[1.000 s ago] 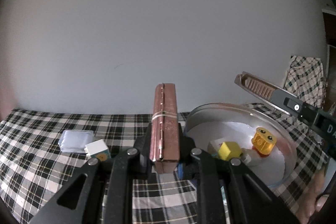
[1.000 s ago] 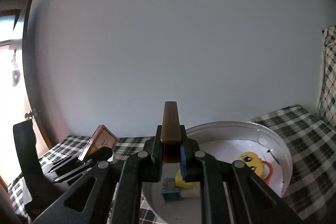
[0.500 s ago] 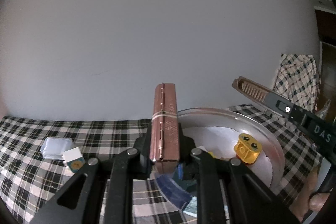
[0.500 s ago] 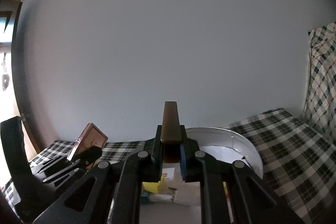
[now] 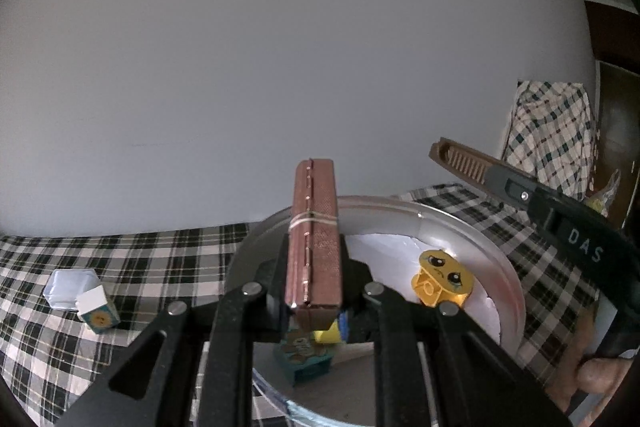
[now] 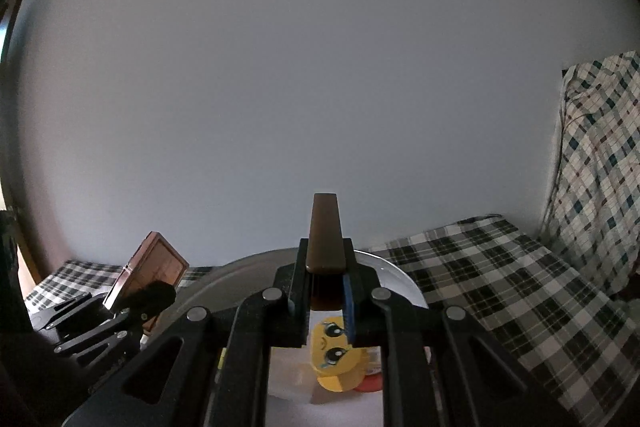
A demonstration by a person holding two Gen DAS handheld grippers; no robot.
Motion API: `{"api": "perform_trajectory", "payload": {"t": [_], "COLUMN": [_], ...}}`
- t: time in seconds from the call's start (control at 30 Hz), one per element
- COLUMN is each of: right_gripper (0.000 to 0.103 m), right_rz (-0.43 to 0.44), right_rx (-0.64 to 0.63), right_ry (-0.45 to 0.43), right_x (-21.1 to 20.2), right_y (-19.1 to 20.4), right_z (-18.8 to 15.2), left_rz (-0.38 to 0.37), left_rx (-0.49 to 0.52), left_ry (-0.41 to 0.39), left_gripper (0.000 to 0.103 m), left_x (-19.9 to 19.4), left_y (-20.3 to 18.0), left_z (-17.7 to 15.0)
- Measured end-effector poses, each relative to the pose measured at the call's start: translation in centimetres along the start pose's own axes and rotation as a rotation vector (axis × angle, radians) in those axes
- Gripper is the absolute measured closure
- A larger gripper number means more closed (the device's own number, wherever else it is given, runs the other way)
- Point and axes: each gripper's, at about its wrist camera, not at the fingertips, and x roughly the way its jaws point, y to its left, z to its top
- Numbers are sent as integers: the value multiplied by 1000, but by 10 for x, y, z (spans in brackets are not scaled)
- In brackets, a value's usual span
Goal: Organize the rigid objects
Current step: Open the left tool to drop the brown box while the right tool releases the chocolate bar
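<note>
Left tongs (image 5: 314,301) clench a flat, dimpled copper-brown case (image 5: 314,227); right tongs (image 6: 326,301) clench a ridged brown comb (image 6: 325,235).

text: "DAS" | colour: white letters | on: black body of the right gripper (image 5: 576,243) | where: right side, left wrist view | other text: none legible

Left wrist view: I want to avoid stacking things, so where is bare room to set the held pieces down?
Free: the checked cloth between the white cube and the round tray, and the tray's white floor behind the yellow face toy. Crowded: the tray's near edge, where the teal box and small yellow block sit.
</note>
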Motion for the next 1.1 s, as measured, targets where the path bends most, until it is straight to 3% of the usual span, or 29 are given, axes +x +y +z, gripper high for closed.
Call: {"api": "perform_trajectory", "payload": {"t": [1.1], "right_gripper": [89], "right_rz": [-102], "right_rx": [-86], "right_ry": [180], "right_x": [48], "right_y": [4], "right_z": [-18], "left_rz": [14], "left_rx": [32], "left_ry": [166], "left_gripper": [88], "left_x": [53], "left_y": [-19], "left_z": [-7]}}
